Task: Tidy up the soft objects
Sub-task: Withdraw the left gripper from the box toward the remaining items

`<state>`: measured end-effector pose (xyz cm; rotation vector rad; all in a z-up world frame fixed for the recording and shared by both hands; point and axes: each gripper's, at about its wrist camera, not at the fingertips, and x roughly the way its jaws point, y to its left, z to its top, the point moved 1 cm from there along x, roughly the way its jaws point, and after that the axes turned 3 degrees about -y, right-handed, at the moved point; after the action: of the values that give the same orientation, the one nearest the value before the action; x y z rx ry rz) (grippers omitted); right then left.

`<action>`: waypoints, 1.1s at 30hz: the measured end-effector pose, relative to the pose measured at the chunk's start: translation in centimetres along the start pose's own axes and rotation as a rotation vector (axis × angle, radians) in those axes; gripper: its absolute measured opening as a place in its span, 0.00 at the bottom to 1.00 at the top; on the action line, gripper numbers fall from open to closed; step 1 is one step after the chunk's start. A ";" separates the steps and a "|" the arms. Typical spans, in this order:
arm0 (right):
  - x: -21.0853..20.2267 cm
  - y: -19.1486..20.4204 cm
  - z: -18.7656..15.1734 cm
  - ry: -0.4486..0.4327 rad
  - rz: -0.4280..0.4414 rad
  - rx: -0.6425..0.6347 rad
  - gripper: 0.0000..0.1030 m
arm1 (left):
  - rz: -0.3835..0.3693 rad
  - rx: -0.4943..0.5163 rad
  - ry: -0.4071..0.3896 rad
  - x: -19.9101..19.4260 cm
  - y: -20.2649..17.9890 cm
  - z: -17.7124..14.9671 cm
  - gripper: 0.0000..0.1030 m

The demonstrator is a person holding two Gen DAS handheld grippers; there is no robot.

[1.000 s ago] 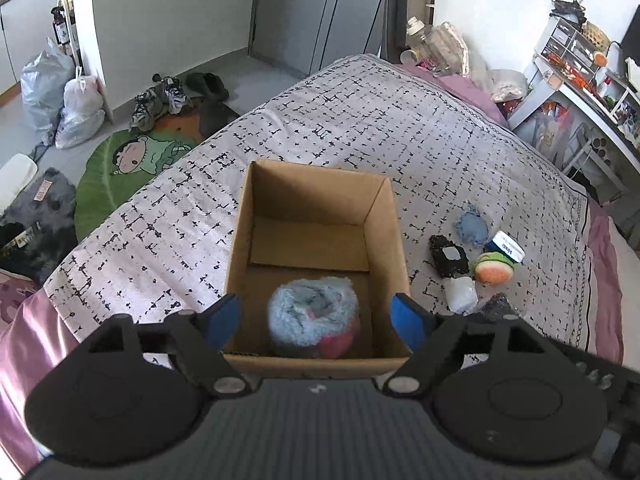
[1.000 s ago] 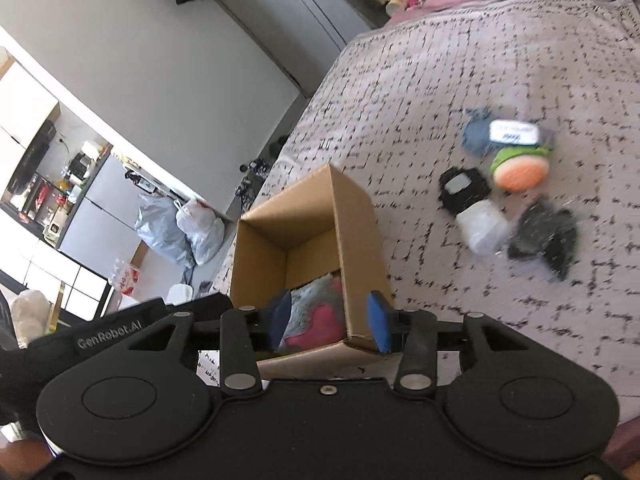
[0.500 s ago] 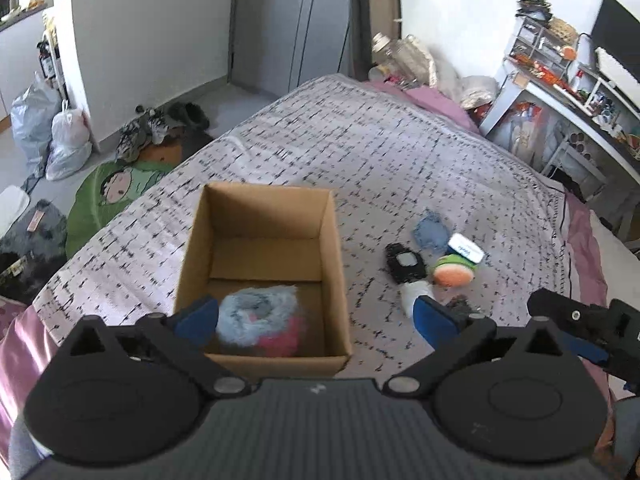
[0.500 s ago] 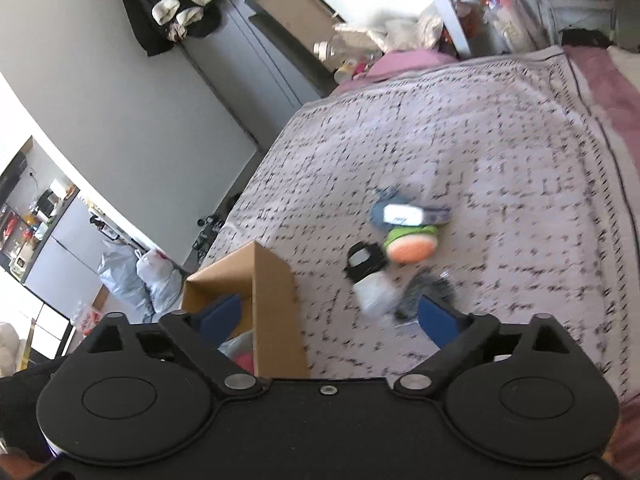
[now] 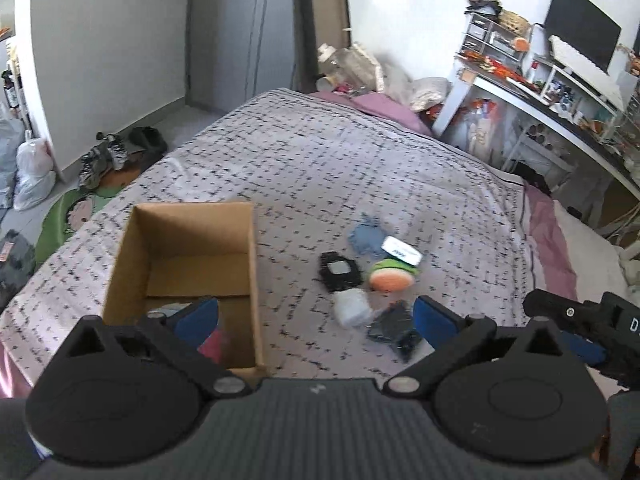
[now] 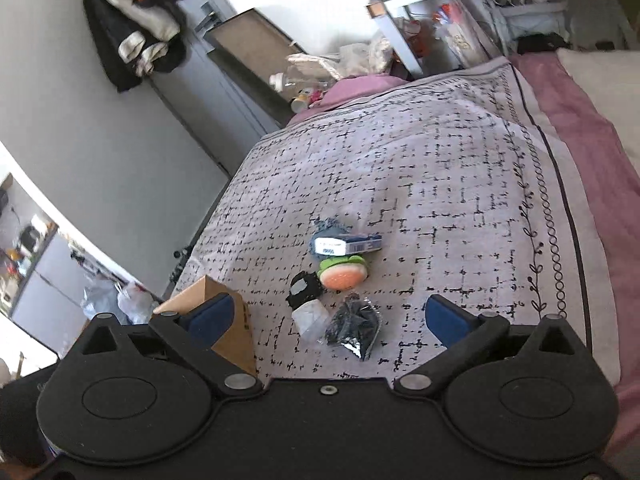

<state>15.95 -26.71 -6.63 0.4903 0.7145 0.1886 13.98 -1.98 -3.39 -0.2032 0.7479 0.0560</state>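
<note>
An open cardboard box [image 5: 182, 256] stands on the bed; a blue and pink fluffy toy [image 5: 212, 343] lies inside, mostly hidden behind my left finger. A cluster lies to its right: blue fluffy piece [image 5: 364, 238], white and blue packet [image 5: 401, 251], orange and green plush [image 5: 390, 276], black gadget [image 5: 339, 272], white soft block [image 5: 352, 307], dark crumpled bag [image 5: 394, 328]. My left gripper [image 5: 316, 318] is open and empty above the box's right wall. My right gripper [image 6: 327, 316] is open and empty over the cluster [image 6: 343, 276]; its body shows at the right of the left wrist view [image 5: 580, 324].
The bed has a patterned cover [image 6: 440, 184] and pink sheet [image 6: 576, 120] along its right side. A cluttered desk [image 5: 560, 92] stands beyond the bed. Shoes [image 5: 106, 156], a green rug [image 5: 60, 220] and bags [image 5: 32, 168] lie on the floor at left.
Both grippers have pulled back and swung right, from the box toward the cluster. The right gripper opened wide; the fluffy toy stays in the box.
</note>
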 end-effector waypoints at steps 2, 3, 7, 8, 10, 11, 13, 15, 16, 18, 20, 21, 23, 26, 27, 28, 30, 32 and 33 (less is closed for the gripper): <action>0.0 -1.0 0.1 -0.003 -0.003 0.029 1.00 | 0.003 0.015 -0.009 0.3 -0.8 -0.1 1.00; 0.1 -1.5 0.1 -0.002 -0.006 0.047 1.00 | 0.012 0.028 -0.015 0.5 -1.2 -0.3 1.00; 0.7 -3.4 0.2 0.008 -0.009 0.107 1.00 | -0.001 0.028 0.016 1.6 -2.2 -0.6 1.00; 0.9 -3.7 0.2 0.014 0.001 0.118 1.00 | -0.003 0.022 0.025 1.9 -2.4 -0.7 1.00; 1.6 -4.5 0.2 0.037 0.020 0.150 1.00 | 0.000 0.023 0.037 2.5 -2.9 -0.9 1.00; 2.0 -4.8 0.2 0.046 0.018 0.161 1.00 | 0.005 0.028 0.040 2.8 -3.1 -1.0 1.00; 2.5 -5.2 0.1 0.065 0.020 0.182 1.00 | 0.022 0.046 0.046 3.4 -3.6 -1.2 1.00; 3.2 -5.7 0.0 0.082 0.026 0.204 1.00 | 0.032 0.045 0.066 4.2 -4.0 -1.2 1.00; 3.4 -5.8 0.0 0.087 0.030 0.212 1.00 | 0.032 0.034 0.079 4.6 -4.0 -1.3 1.00; 3.8 -6.0 0.0 0.093 0.037 0.229 1.00 | 0.030 0.008 0.108 5.5 -4.0 -1.4 1.00; 4.4 -6.2 -0.1 0.106 0.039 0.244 1.00 | 0.036 0.002 0.112 6.3 -4.1 -1.4 1.00; 4.7 -6.2 -0.1 0.112 0.037 0.246 1.00 | 0.045 0.009 0.110 6.6 -4.3 -1.4 1.00; 5.3 -6.1 -0.2 0.122 0.035 0.245 1.00 | 0.055 0.015 0.111 7.3 -4.5 -1.4 1.00; 6.4 -5.9 -0.4 0.137 0.034 0.245 0.99 | 0.047 -0.002 0.123 8.3 -4.5 -1.2 1.00; 6.8 -5.9 -0.5 0.141 0.027 0.247 0.99 | 0.045 -0.007 0.127 8.7 -4.4 -1.2 1.00; 7.1 -5.9 -0.6 0.145 0.025 0.251 0.99 | 0.046 -0.010 0.128 9.0 -4.4 -1.1 1.00; 7.9 -5.9 -0.8 0.157 0.021 0.264 0.94 | 0.046 -0.017 0.128 9.6 -4.3 -1.0 1.00; 8.5 -5.9 -1.0 0.173 0.017 0.276 0.88 | 0.043 -0.028 0.130 10.2 -4.1 -0.9 0.99; 8.9 -5.9 -1.2 0.182 0.012 0.283 0.84 | 0.038 -0.035 0.131 10.5 -4.0 -0.8 0.99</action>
<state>21.80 -28.53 -15.47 0.7543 0.9221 0.1448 21.63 -6.33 -10.49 -0.2277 0.8821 0.0931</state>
